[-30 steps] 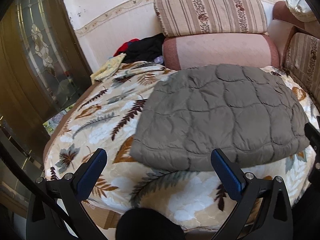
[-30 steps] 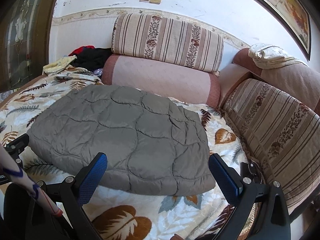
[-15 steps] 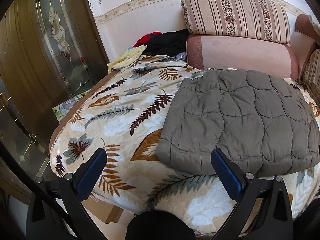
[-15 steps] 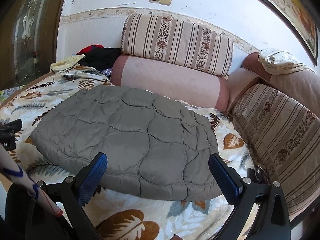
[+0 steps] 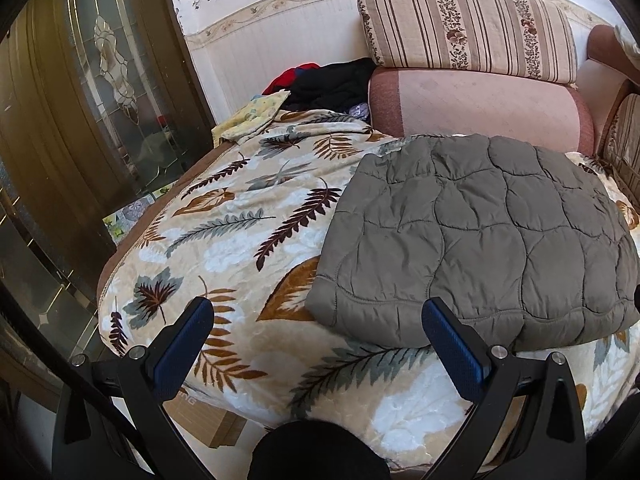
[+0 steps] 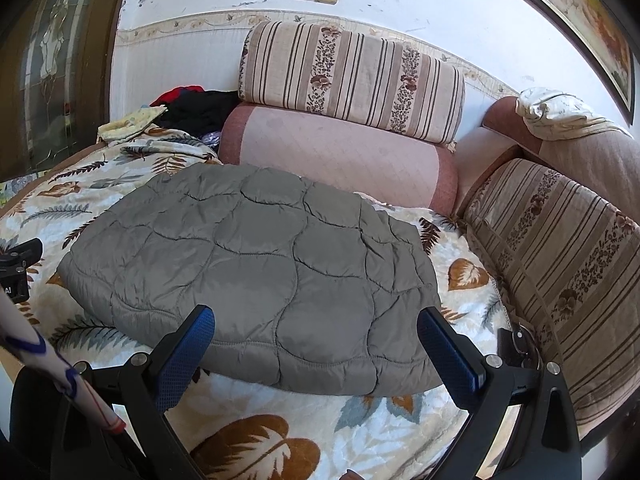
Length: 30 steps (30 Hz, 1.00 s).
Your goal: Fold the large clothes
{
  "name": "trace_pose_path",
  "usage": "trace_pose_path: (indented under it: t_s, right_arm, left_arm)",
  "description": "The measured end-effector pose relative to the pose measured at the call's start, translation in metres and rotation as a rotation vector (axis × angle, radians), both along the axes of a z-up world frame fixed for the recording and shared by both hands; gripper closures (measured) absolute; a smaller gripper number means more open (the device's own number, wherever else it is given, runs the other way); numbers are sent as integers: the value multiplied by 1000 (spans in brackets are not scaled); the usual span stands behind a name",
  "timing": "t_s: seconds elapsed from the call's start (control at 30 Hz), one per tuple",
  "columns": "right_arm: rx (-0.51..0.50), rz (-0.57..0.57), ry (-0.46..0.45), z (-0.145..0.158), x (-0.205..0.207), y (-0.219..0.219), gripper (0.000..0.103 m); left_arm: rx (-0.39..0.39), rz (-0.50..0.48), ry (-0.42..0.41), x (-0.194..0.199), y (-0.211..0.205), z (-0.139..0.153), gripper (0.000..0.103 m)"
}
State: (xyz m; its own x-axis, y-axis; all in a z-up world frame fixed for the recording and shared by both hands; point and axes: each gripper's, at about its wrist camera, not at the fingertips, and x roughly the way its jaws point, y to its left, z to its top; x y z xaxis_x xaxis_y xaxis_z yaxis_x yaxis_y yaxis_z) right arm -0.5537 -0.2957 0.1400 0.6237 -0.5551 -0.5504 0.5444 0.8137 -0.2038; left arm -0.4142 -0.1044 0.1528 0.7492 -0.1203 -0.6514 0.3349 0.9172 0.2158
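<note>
1. A grey quilted padded garment [image 5: 480, 236] [image 6: 256, 276], folded into a thick rounded rectangle, lies flat on a cream plush blanket printed with brown and grey leaves [image 5: 240, 232] [image 6: 280, 440] that covers the bed.
2. The left tongs [image 5: 318, 328] stand wide, blue-padded fingers well apart, holding nothing; they hang above the blanket near the garment's near-left corner.
3. The right tongs [image 6: 316, 336] are also spread wide and empty, above the garment's near edge.
4. Behind the garment sit a pink bolster cushion [image 5: 480, 108] [image 6: 340, 152] and, stacked on it, a striped floral cushion [image 5: 468, 28] [image 6: 352, 76].
5. A pile of black and red clothes [image 5: 328, 84] [image 6: 196, 104] rests at the far-left corner, beside a stained-glass door [image 5: 100, 92].
</note>
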Motion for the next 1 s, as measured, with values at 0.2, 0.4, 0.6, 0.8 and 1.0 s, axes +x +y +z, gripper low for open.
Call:
trace_pose_path:
  t_s: [0.2,0.4,0.6,0.8,1.0]
  right_arm:
    - [4,-12,-7,1,-2,-2,0]
    - [6,-13,-7,1,-4,-2,0]
    - [5,-18,-14,2,-7,-3,0]
    - [6,-19,-15,2,-8,-4,0]
    - [7,-24,-18,3,-11,-4,0]
  left_arm:
    - [-1,-4,-5,-4,-2,1,0]
    - [-2,-5,-7,-5,-3,2,0]
    - [-4,-10,-8,-7,-4,3,0]
    - [-4,-13,-11,-9,-5,5,0]
    - [-1,-18,-20,-12,-6,7,0]
